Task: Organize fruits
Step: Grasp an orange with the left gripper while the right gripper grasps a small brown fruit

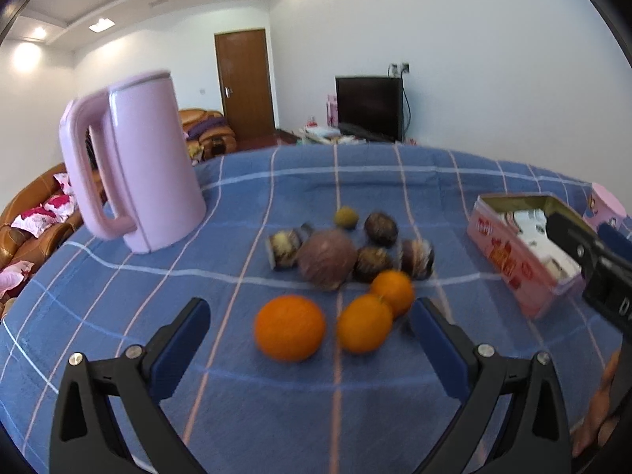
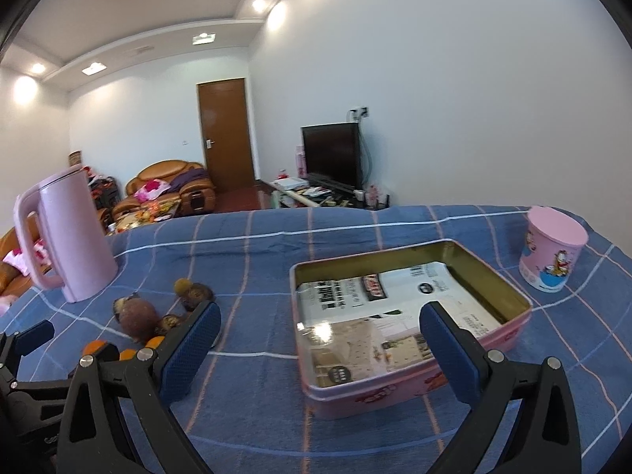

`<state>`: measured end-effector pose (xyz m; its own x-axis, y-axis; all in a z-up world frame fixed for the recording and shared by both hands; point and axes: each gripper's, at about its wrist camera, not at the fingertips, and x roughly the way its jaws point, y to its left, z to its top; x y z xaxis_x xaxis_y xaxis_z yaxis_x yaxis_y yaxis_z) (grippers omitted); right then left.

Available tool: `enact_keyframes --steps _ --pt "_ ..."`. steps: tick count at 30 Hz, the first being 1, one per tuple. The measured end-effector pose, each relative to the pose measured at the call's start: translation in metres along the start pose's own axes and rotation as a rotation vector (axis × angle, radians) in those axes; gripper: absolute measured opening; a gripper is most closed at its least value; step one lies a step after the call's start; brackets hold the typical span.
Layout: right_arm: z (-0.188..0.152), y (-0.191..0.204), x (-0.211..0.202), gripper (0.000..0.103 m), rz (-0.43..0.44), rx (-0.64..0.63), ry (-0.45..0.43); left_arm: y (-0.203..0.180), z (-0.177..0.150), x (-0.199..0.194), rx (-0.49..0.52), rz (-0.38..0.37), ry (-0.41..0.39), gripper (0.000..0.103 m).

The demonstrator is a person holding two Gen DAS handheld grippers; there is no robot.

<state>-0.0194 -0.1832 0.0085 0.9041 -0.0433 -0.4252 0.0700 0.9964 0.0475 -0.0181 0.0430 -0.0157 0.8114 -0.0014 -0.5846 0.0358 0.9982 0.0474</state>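
Three oranges lie on the blue checked cloth: a large orange [image 1: 289, 328], a second orange [image 1: 364, 328] and a third orange [image 1: 393, 291] behind it. Past them sits a cluster of dark fruits around a round brown-purple fruit [image 1: 327, 258], with a small yellow-green fruit [image 1: 346, 217] at the back. My left gripper [image 1: 310, 318] is open, its fingers either side of the front oranges. My right gripper [image 2: 320, 326] is open over the pink tin box [image 2: 509, 335], which holds printed paper. The fruit cluster [image 2: 136, 318] shows left of the right gripper.
A pink kettle [image 1: 134, 166] stands at the left of the table. A pink cartoon cup [image 2: 553, 252] stands at the far right behind the tin. The right gripper's body [image 1: 600, 260] reaches in by the tin [image 1: 517, 245]. Sofas, a door and a TV are beyond the table.
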Motion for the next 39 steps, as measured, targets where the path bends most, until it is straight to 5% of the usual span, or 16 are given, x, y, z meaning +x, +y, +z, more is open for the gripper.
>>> enact_keyframes --steps 4,6,14,17,21,30,35,39 --pt "-0.005 0.015 0.009 0.073 0.087 -0.051 0.070 0.023 -0.008 -0.002 -0.020 0.006 0.042 0.103" --pt "-0.007 0.024 0.015 0.068 0.148 -0.070 0.116 0.035 -0.011 -0.002 -0.036 -0.008 0.056 0.103" --pt "-0.020 0.070 0.035 0.062 0.313 -0.185 0.280 0.046 -0.013 0.005 -0.046 -0.057 0.111 0.102" --pt "-0.025 0.087 0.048 0.061 0.298 -0.246 0.343 0.047 -0.011 0.008 -0.026 -0.047 0.116 0.102" --pt "-0.034 0.100 0.063 0.047 0.269 -0.301 0.422 0.046 -0.006 0.015 0.017 -0.025 0.120 0.095" --pt "-0.033 0.099 0.074 0.045 0.287 -0.283 0.463 0.036 0.004 0.039 0.030 -0.042 0.168 0.094" --pt "-0.032 0.099 0.074 0.030 0.313 -0.277 0.461 0.035 0.006 0.058 -0.030 -0.076 0.232 0.083" --pt "-0.031 0.093 0.075 0.029 0.331 -0.242 0.464 0.031 0.006 0.066 -0.053 -0.103 0.269 0.058"
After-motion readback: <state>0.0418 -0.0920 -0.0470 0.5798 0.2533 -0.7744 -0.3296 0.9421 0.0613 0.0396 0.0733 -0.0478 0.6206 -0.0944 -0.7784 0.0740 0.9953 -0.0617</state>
